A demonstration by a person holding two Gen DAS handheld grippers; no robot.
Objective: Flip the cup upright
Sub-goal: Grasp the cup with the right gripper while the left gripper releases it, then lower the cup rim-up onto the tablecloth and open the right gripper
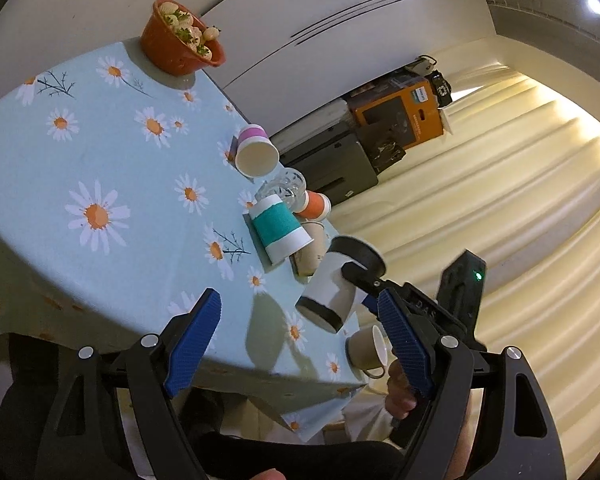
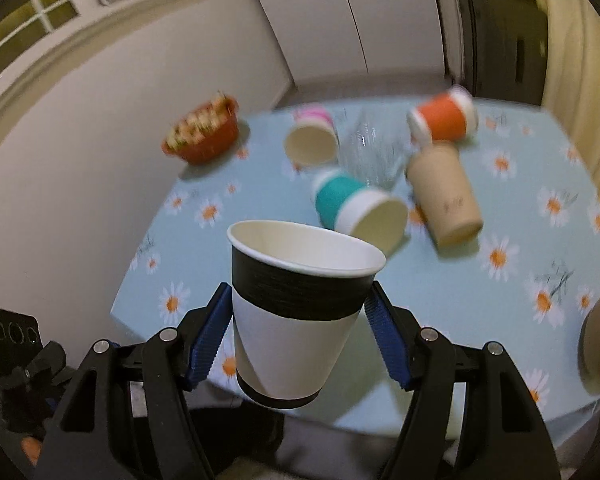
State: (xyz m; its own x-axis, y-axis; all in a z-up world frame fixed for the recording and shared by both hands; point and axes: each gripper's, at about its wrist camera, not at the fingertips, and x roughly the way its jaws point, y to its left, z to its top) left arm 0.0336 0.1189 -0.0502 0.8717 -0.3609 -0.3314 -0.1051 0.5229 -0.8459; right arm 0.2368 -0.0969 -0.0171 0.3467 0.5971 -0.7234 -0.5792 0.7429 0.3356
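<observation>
My right gripper (image 2: 298, 330) is shut on a black-and-white paper cup (image 2: 296, 312), mouth up and slightly tilted, held above the near part of the daisy tablecloth (image 2: 500, 320). The same cup (image 1: 332, 284) shows in the left wrist view, held by the right gripper's fingers (image 1: 356, 272) over the table edge. My left gripper (image 1: 304, 344) is open and empty, off the table's edge. Lying on their sides are a teal cup (image 2: 356, 208), a tan cup (image 2: 444, 192), an orange cup (image 2: 444, 120) and a pink cup (image 2: 312, 140).
An orange bowl (image 2: 204, 132) of food stands at the far left corner. A clear glass (image 2: 372, 152) sits among the cups. A beige mug (image 1: 366, 346) stands near the table edge. Boxes (image 1: 396, 112) stand on the floor beyond the table.
</observation>
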